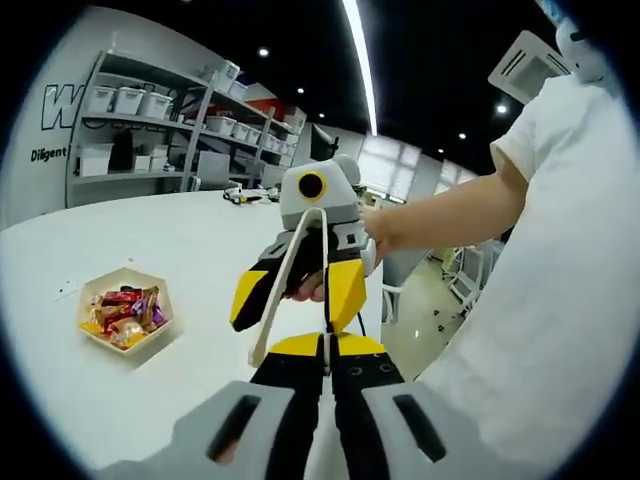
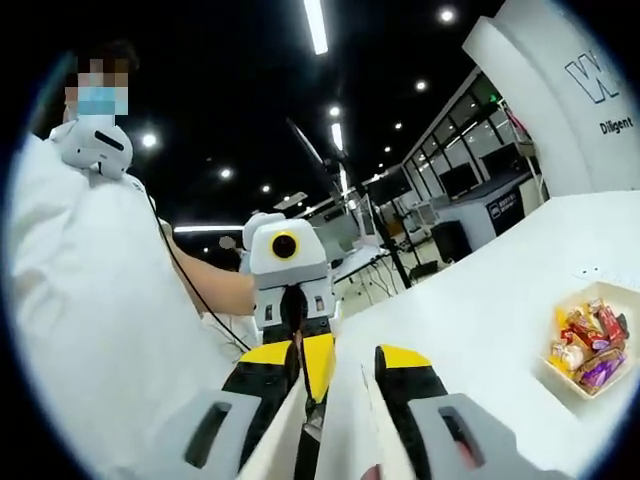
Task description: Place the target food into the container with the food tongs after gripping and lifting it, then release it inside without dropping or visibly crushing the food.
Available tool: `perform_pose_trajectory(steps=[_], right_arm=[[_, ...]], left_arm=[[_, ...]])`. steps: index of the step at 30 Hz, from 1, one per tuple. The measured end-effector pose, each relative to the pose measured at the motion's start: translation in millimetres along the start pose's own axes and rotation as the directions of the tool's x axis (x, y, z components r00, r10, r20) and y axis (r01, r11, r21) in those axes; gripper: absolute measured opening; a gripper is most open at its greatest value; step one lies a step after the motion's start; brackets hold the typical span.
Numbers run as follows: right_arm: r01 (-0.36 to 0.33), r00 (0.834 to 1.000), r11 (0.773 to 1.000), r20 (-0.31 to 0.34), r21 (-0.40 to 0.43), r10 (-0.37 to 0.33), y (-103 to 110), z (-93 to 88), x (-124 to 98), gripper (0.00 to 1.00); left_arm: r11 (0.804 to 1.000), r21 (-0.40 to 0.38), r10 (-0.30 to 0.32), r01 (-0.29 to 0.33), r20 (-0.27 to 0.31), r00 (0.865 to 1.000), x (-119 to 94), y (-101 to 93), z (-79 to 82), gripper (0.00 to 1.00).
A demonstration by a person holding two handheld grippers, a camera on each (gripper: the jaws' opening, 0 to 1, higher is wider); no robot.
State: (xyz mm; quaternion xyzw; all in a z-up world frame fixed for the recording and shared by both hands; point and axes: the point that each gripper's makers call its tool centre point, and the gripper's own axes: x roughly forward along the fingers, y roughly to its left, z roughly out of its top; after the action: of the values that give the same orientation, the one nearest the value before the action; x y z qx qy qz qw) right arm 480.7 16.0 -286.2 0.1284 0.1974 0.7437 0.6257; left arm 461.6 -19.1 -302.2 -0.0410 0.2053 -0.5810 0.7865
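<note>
The two claws face each other above a white worktop (image 1: 150,260), held up by a person in a white shirt (image 1: 560,300).

Hard to make out: the tips of the tongs (image 1: 285,285) run out of the right gripper view at the bottom edge, so their ends are cut off there. The sweets (image 1: 122,312) are too small and heaped to count; wrappers show red, purple, orange and gold.

Counted: one pair of white tongs, one pale hexagonal tray (image 1: 160,325), two claws.

The right claw (image 1: 295,290) stands partly open, its yellow jaws on either side of the tongs' two arms, gripping them; a hand (image 1: 375,235) holds it from behind. The left claw (image 1: 325,360) has its black and yellow jaws pressed together, with nothing seen between them.

The sweets lie in the tray on the worktop, well apart from both claws. Shelves (image 1: 160,125) with white bins stand behind.
</note>
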Motion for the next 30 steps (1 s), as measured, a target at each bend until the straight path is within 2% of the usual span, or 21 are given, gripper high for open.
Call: perform_pose_trajectory(steps=[13,18,25,30], right_arm=[[-0.012,0.999,1.000,-0.044,-0.001,0.012,3,-3.4,-3,0.29],[-0.011,0.997,1.000,-0.080,-0.016,0.009,4,-6.2,-8,0.30],[-0.004,0.988,0.999,-0.155,-0.053,-0.004,3,-11.5,-14,0.30],[-0.002,0.971,0.996,-0.239,-0.086,-0.018,2,-21.0,-22,0.32]], left_arm=[[1.000,0.016,-0.010,0.010,-0.011,1.000,-2,-0.7,-3.8,0.00],[1.000,0.027,-0.008,0.009,-0.025,1.000,-3,0.0,-6.4,0.00],[0.999,0.047,-0.006,0.008,-0.042,0.999,-7,2.1,-8.8,0.00],[0.998,0.057,-0.006,0.009,-0.054,0.999,-10,2.9,-10.6,0.00]])
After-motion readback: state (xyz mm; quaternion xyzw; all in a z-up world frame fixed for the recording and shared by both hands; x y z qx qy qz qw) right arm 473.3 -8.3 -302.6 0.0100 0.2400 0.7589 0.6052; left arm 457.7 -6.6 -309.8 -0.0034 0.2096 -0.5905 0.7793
